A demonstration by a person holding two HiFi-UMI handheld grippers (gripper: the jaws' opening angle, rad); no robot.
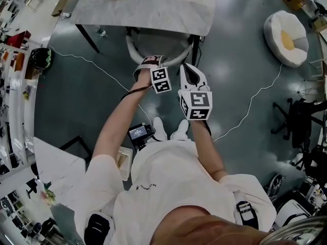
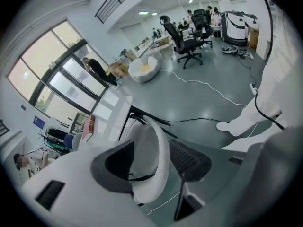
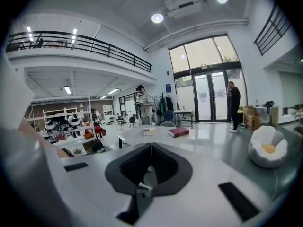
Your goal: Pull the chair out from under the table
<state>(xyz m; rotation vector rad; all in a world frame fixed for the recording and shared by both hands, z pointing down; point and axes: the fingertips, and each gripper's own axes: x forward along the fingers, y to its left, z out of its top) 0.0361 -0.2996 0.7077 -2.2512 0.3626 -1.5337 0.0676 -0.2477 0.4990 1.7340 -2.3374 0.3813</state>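
The chair point(image 1: 156, 44) stands tucked in at the near edge of the desk point(image 1: 148, 9). Its seat is partly beneath the desktop and its curved white backrest faces the person. In the head view both arms reach forward to that backrest.

The left tool point(image 2: 154, 163) points steeply down at the left part of the backrest rim. In the left gripper view its jaws stand wide apart, released, with the white rim running up between them. One dark pad lies on the inner side of the backrest and the other on the outer side. Whether either pad touches the rim cannot be told.

The right tool point(image 3: 150, 162) is just beside the left one, to its right and a little nearer the person, by the right end of the backrest. It points almost level. In the right gripper view its jaws are clenched, pads meeting in a line, and it looks out over the desktop, where a red book point(image 3: 178, 132) lies.
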